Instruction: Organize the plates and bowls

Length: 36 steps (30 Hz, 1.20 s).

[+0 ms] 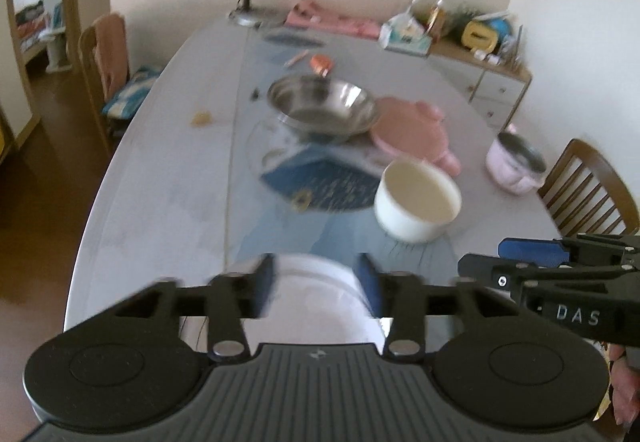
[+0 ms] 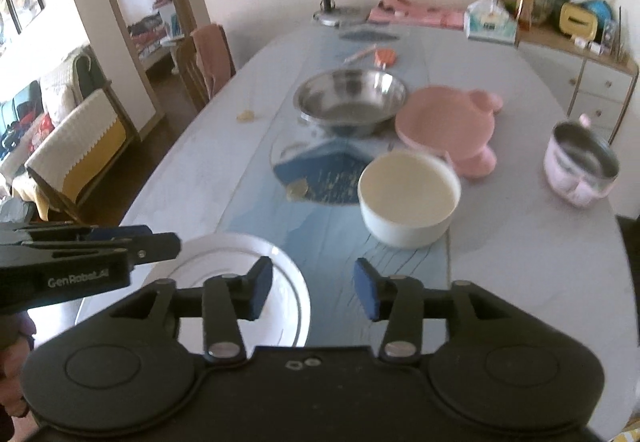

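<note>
Shiny metal bowl (image 2: pixel 351 100); matt, seemingly plastic pink plate (image 2: pixel 444 120).

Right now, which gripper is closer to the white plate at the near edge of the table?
Left. The left gripper hangs directly over the white plate, jaws open. The right gripper is off to the plate's right, over the blue runner, also open.

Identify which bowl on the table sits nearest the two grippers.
The white bowl, standing on the blue runner just beyond the white plate. The steel bowl and the small pink-sided bowl lie farther away.
</note>
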Tool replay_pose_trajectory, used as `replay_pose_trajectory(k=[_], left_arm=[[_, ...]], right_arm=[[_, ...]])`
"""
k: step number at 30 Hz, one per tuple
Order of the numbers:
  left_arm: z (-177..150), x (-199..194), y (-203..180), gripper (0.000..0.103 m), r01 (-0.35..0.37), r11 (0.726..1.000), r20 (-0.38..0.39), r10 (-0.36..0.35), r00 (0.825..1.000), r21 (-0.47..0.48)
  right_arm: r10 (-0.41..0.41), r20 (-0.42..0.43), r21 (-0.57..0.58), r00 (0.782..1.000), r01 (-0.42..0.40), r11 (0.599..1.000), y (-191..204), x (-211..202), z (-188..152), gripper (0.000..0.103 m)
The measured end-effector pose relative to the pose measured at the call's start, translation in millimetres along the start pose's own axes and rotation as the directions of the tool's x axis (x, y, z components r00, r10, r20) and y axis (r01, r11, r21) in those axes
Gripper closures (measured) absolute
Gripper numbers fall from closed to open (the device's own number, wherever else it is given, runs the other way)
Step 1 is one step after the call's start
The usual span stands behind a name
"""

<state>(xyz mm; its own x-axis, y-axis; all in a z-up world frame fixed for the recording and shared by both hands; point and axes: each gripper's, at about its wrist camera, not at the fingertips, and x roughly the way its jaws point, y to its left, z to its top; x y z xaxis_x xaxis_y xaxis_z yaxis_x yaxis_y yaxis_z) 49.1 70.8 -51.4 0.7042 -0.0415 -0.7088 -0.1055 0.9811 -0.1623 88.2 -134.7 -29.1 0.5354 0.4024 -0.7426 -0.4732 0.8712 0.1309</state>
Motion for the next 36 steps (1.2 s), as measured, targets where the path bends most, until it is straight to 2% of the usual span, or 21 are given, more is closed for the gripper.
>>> replay_pose_trajectory(k=[1, 8, 11, 15, 17, 20, 25, 29, 36], left_arm=[[3, -2, -4, 0.040, -0.002, 1.000, 0.018, 0.002, 1.000, 0.010], [28, 1, -28, 0.038, 0.022, 0.999, 0.058, -0.024, 0.998, 0.048], [41, 8, -37, 0.029, 0.021, 0.999, 0.070, -0.024, 0.997, 0.050], [58, 22, -52, 0.027, 0.011, 0.999, 0.082, -0.015, 0.996, 0.050], [67, 31, -61, 0.024, 0.007, 0.999, 0.085, -0.011, 0.996, 0.045], [82, 47, -74, 0.024, -0.004, 0.999, 0.085, 0.001, 0.996, 0.035], [109, 83, -96, 0.024, -0.029, 1.000, 0.073, 0.029, 0.997, 0.008], [128, 115, -112, 0.024, -0.059, 0.998, 0.060, 0.058, 0.996, 0.008], [150, 182, -129, 0.024, -0.084, 0.996, -0.050, 0.082, 0.995, -0.031]], right_arm=[[-0.005, 0.012, -0.003, 1.000, 0.005, 1.000, -2, -3, 2, 0.050], [-0.044, 0.078, -0.013, 0.996, 0.046, 0.999, -24, -17, 24, 0.033], [-0.053, 0.100, -0.011, 0.994, 0.055, 0.998, -37, -19, 35, 0.024], [-0.065, 0.122, -0.018, 0.990, 0.067, 0.998, -59, -15, 52, 0.014], [-0.067, 0.132, -0.028, 0.989, 0.071, 0.997, -72, -12, 61, 0.006], [-0.076, 0.148, -0.042, 0.986, 0.083, 0.996, -93, -3, 76, 0.001], [-0.079, 0.157, -0.092, 0.984, 0.095, 0.991, -133, 16, 101, 0.000], [-0.072, 0.125, -0.081, 0.990, 0.083, 0.993, -173, 40, 125, 0.000], [-0.064, 0.040, -0.084, 0.997, 0.067, 0.994, -227, 96, 159, 0.000]])
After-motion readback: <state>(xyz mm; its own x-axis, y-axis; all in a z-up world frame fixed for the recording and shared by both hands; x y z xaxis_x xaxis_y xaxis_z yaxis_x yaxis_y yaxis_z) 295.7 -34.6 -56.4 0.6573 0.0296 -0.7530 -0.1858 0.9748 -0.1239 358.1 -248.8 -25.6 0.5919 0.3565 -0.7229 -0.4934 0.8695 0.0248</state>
